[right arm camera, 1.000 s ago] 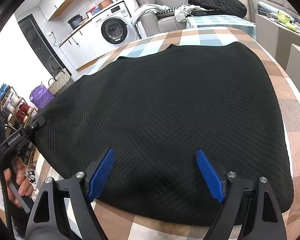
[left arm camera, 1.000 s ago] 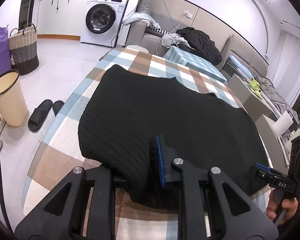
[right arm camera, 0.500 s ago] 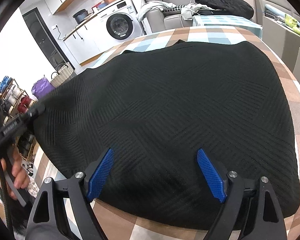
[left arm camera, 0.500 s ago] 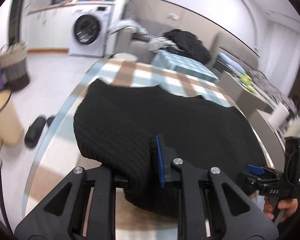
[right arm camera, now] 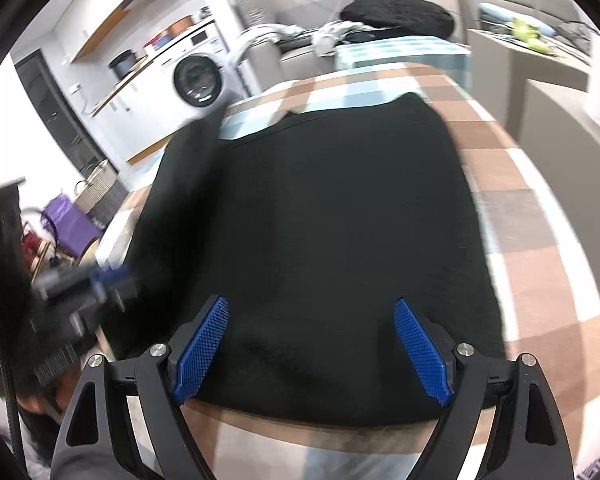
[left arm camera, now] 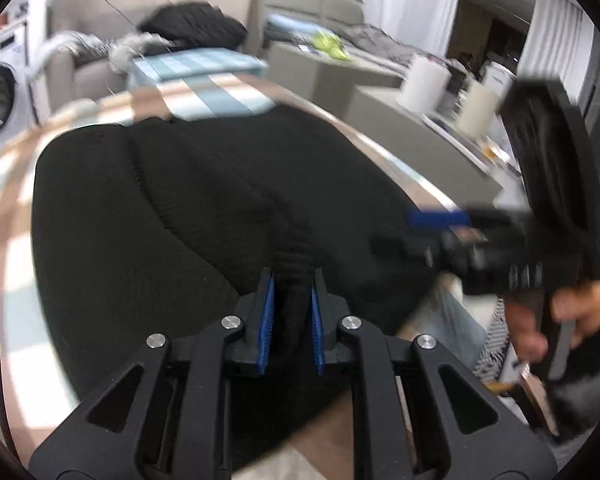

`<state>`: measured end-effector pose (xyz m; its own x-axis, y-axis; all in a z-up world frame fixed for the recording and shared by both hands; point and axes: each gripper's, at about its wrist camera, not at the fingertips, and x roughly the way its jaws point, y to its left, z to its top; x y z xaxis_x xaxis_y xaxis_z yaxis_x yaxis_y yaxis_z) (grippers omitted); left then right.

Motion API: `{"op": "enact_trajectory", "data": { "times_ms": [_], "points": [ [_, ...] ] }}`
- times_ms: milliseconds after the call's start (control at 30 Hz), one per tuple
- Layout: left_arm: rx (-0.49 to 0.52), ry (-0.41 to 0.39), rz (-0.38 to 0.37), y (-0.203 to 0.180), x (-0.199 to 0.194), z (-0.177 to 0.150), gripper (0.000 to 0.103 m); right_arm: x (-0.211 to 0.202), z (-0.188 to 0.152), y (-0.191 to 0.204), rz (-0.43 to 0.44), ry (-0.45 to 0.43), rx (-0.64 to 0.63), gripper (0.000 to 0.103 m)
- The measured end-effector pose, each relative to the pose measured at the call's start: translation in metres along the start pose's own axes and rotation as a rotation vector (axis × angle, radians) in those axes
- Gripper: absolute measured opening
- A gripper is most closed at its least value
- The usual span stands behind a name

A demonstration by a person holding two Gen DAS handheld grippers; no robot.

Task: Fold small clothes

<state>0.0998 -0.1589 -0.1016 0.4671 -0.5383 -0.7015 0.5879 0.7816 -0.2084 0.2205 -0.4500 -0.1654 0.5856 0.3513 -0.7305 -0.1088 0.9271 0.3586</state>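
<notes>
The black sweater point(right arm camera: 320, 248) lies spread over the checked table point(right arm camera: 540, 248), its left side lifted and folding inward. The left gripper point(left arm camera: 291, 308) is clamped tight on a bunched edge of the knit (blue pads point(left arm camera: 266, 320) pinching the fold). The right gripper point(right arm camera: 310, 354) hovers over the near hem, jaws spread wide, holding nothing.

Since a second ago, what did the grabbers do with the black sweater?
The left gripper, clamped on the black sweater all along, has carried its left side up and over toward the right, so the garment now looks narrower and more of the checked tablecloth shows at the left. The right gripper stayed open over the near hem, gripping nothing. The sweater's right edge kept its place.
</notes>
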Motion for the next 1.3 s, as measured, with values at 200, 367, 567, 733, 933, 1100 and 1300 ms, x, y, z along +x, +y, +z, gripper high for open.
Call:
{"op": "enact_trajectory", "data": {
  "times_ms": [200, 367, 567, 733, 933, 1100, 1300],
  "points": [
    [-0.052, -0.051, -0.057, -0.003, -0.039, -0.02, 0.055, -0.009, 0.008, -0.007, 0.015, -0.029, 0.029, 0.087],
    [-0.108, -0.13, 0.041, 0.023, -0.087, -0.028, 0.067, -0.007, 0.016, 0.006, 0.111, -0.033, 0.034, 0.087],
    [-0.257, -0.133, 0.187, 0.081, -0.108, -0.044, 0.067, 0.033, 0.029, 0.027, 0.214, 0.039, 0.074, 0.074],
    [-0.336, -0.138, 0.208, 0.108, -0.119, -0.056, 0.067, 0.07, 0.033, 0.038, 0.251, 0.12, 0.091, 0.009],
    [-0.323, -0.157, 0.201, 0.111, -0.12, -0.046, 0.067, 0.002, 0.045, 0.05, 0.412, -0.029, 0.083, 0.005],
    [-0.27, -0.111, 0.172, 0.106, -0.102, -0.04, 0.067, 0.003, 0.028, 0.02, 0.224, 0.009, 0.139, 0.005],
    [-0.233, -0.041, 0.141, 0.092, -0.081, -0.044, 0.067, 0.029, 0.006, 0.009, 0.117, 0.126, 0.121, 0.018]
  ]
}}
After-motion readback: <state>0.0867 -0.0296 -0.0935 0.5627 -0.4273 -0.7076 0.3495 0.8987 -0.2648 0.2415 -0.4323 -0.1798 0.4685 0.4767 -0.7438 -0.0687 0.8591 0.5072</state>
